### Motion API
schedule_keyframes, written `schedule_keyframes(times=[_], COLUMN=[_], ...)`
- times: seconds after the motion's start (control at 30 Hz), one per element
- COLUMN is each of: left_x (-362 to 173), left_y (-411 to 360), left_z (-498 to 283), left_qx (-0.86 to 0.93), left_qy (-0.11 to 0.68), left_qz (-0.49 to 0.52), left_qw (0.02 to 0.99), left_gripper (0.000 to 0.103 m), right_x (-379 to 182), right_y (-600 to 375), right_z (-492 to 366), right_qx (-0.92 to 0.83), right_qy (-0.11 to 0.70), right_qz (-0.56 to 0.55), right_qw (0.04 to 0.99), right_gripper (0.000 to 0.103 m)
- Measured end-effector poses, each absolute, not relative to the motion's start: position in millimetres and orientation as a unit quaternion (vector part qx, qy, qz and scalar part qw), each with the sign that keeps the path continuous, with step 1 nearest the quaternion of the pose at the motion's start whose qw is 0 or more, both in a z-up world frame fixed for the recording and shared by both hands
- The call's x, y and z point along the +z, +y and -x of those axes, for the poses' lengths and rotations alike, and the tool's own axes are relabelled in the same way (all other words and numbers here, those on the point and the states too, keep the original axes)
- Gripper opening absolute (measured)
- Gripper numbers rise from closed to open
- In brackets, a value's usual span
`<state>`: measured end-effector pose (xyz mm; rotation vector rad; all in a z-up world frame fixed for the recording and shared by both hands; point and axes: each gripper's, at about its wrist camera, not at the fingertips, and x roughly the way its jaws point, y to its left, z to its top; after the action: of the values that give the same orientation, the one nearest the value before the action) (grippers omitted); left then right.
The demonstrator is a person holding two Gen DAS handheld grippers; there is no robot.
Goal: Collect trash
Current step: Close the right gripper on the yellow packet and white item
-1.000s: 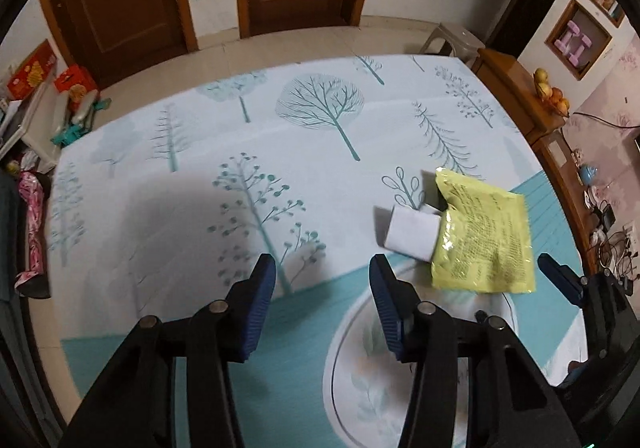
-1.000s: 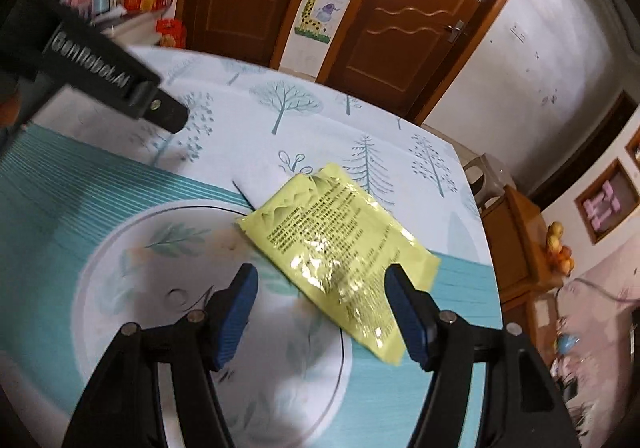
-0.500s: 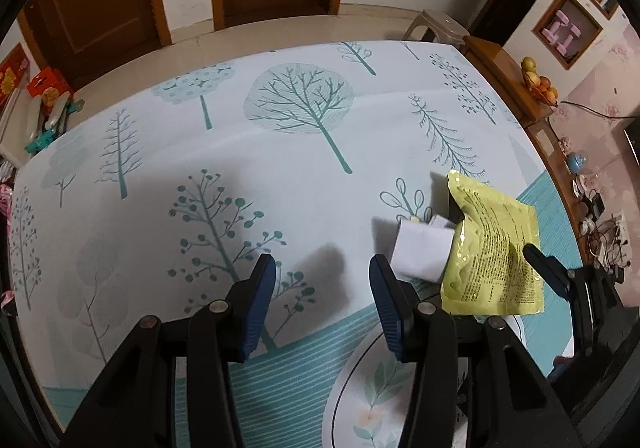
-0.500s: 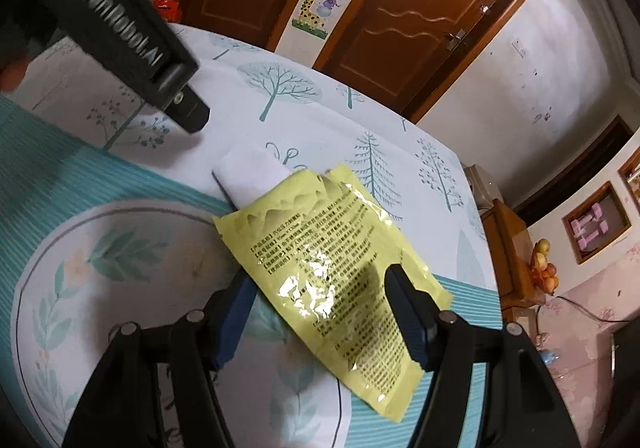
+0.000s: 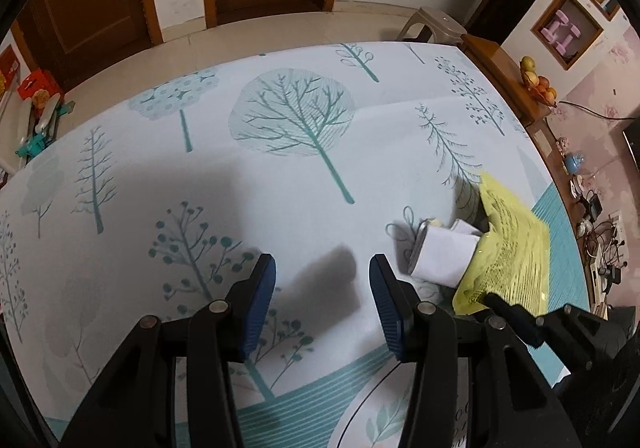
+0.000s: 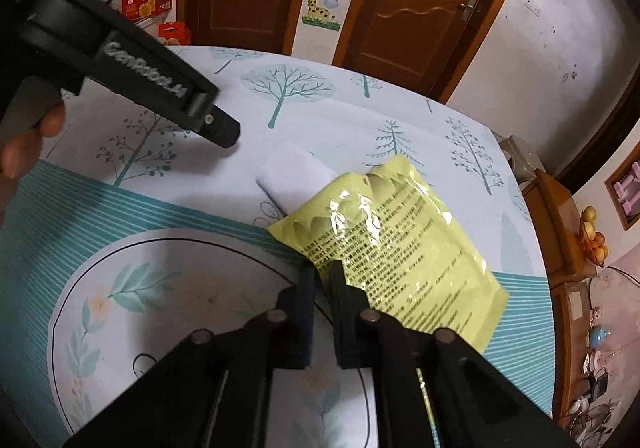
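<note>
A yellow foil packet with black print lies on the tree-patterned tablecloth. My right gripper has its jaws closing tight on the packet's near-left corner, and the pads pinch the foil. In the left wrist view the packet looks bent upward where the right gripper's finger meets it. A folded white paper lies partly under the packet's far edge. My left gripper hovers open and holds nothing, just left of the white paper.
One finger of the left gripper reaches in over the cloth, with a person's hand behind it. Past the table's right edge stand a grey stool and a wooden cabinet with fruit. Brown doors line the far wall.
The right jaws went from wide open to shut on the packet's corner. The packet's near edge has bent up. The left gripper moved forward over the cloth, closer to the white paper.
</note>
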<state>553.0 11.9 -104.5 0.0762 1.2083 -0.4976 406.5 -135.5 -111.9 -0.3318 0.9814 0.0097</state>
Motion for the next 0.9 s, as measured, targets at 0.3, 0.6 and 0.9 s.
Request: schedule_keyframes(times=[0.3,0.6,0.9], left_x=[-97.1,-68.6,-49.0], left_y=[-0.5,-7.9,-12.6], left_z=[-547.8,-510.0,-448.5], left_qx=[-0.264,-0.292,-0.311], left_qy=[0.559,0.544,0.540], left_qz=[-0.026,-0.025,-0.034], left_qw=[0.786,0.787,0.781], left_gripper=[0.047,0.047,0.047], right_x=[-78.5,-40.9,-8.6], right_y=[-139.8,-143.4,-148.2], right_z=[-390.4,-365.0,-323.5], right_qx=[0.007,0.013,0.052], right_qy=[0.419,0.384,0.374], right_qz=[0.132,0.103,0.070], right_qw=[0.898,0.918,0.924], right_gripper=[0.000,0.000,0.000])
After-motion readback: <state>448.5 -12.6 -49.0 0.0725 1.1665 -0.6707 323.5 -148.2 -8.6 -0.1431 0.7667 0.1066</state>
